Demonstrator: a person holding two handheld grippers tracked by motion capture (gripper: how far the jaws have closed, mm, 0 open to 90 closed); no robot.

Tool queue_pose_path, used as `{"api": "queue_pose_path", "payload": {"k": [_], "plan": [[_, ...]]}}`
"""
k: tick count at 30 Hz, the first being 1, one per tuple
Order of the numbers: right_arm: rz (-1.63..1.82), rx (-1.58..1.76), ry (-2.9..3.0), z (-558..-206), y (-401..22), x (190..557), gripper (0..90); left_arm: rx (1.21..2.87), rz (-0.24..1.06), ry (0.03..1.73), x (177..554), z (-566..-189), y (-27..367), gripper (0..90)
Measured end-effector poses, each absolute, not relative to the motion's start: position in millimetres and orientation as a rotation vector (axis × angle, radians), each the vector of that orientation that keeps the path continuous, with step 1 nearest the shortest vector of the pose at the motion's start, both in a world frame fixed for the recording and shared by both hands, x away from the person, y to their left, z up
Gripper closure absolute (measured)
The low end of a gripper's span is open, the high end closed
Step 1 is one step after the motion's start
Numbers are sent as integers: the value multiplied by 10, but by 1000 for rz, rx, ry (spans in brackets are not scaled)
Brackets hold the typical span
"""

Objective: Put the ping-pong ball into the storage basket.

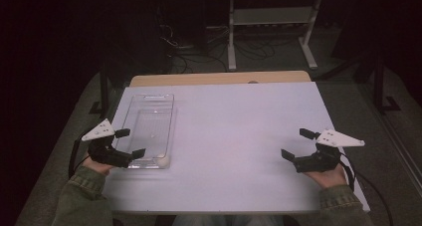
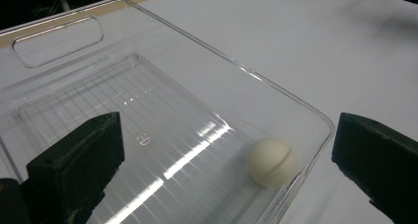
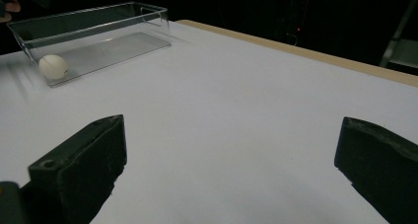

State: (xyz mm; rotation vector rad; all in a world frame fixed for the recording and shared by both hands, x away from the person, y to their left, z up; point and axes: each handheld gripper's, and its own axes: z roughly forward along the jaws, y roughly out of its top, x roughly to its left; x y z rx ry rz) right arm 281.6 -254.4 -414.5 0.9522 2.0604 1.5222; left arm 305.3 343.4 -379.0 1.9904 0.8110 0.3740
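Note:
A clear plastic bin [image 1: 149, 99] lies lengthwise on the left of the white table [image 1: 234, 131]. A white ball [image 1: 163, 161] rests inside it, in the near right corner. My left gripper [image 1: 130, 142] hovers open over the bin's near end, holding nothing; in the left gripper view the ball [image 2: 271, 162] lies between and beyond the jaws, inside the bin [image 2: 276, 88]. My right gripper [image 1: 297, 144] stands open over the table's right side with nothing between its jaws. The right gripper view shows the bin [image 3: 93, 17] and ball [image 3: 52, 66] far off at upper left.
The table's wooden far edge [image 1: 219, 78] shows beyond the white sheet. A metal stand [image 1: 271, 24] and cables lie on the dark floor behind. Forearms in green sleeves [image 1: 82, 196] enter from the bottom.

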Motion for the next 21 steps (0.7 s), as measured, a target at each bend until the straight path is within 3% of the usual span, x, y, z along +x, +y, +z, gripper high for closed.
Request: {"api": "queue_pose_path", "payload": {"k": [15, 21], "plan": [[1522, 948, 2062, -4147, -2539, 2815, 0, 1851, 464, 883, 2936, -3966, 3511, 0], [1527, 953, 2062, -4148, -2537, 2805, 0, 1721, 521, 913, 2867, -3957, 3582, 0]]}}
